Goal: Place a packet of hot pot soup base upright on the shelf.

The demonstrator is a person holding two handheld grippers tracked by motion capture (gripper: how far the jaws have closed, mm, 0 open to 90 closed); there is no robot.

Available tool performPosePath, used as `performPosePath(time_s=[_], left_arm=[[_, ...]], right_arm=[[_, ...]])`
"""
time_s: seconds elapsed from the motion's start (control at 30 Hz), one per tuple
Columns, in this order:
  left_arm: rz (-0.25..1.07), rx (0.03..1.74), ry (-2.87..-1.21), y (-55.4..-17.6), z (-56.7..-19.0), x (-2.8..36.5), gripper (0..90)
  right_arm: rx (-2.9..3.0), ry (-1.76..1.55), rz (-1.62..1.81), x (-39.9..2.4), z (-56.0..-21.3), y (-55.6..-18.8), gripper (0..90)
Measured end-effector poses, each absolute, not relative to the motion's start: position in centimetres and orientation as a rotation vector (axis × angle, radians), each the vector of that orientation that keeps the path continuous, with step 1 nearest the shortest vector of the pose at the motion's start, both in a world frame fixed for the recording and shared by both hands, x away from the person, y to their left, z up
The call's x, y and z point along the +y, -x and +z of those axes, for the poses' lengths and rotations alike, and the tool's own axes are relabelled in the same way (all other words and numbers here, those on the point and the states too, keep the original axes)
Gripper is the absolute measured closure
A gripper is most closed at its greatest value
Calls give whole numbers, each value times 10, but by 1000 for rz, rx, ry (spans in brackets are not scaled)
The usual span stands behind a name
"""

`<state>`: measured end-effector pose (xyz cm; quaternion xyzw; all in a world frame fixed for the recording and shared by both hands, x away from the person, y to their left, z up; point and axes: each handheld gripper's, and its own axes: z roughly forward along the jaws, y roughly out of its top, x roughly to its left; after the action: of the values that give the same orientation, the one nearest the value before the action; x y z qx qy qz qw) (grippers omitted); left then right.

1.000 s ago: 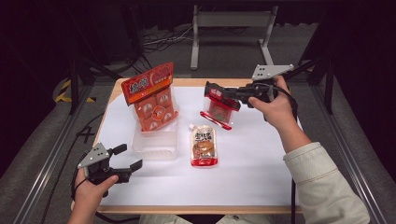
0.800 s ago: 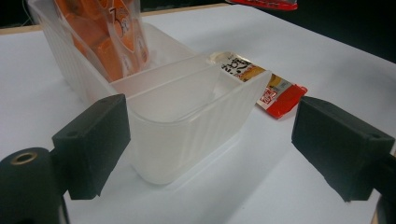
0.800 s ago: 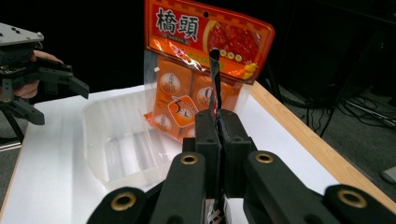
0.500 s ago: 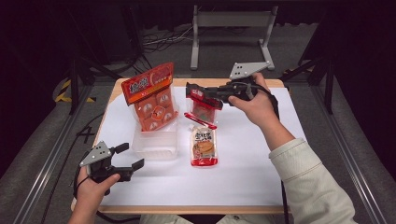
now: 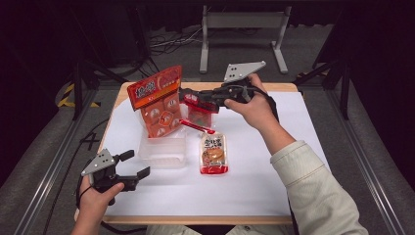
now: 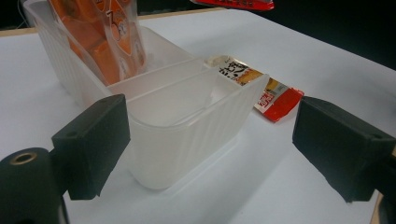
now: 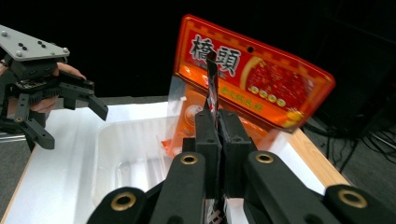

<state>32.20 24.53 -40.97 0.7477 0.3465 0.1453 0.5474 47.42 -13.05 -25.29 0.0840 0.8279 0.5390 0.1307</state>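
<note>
The left hand-held gripper (image 5: pixel 131 165) has stayed at the near left of the white surface (image 5: pixel 303 147), jaws spread wide and empty, facing the clear plastic bin (image 5: pixel 164 151). Beyond it a snack packet (image 5: pixel 213 153) lies flat. The right hand-held gripper (image 5: pixel 188 96), clenched on a red-edged packet (image 5: pixel 199 117), has carried it leftward, now just beside the orange pouch (image 5: pixel 157 100) standing in the bin.

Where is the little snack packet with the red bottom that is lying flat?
In the high view, the flat snack packet with the red bottom edge lies on the white table near the middle, just right of the clear plastic bin.
</note>
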Motion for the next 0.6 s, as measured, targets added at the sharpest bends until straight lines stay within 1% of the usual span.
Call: performPosePath(time_s=[0.23, 0.6], left_arm=[[349, 827, -1767, -319, -411, 248, 121], [335, 826, -1763, -322, -413, 247, 122]], right_arm=[[2423, -180, 1569, -110, -254, -480, 884], [2447, -119, 1602, -89, -256, -487, 884]])
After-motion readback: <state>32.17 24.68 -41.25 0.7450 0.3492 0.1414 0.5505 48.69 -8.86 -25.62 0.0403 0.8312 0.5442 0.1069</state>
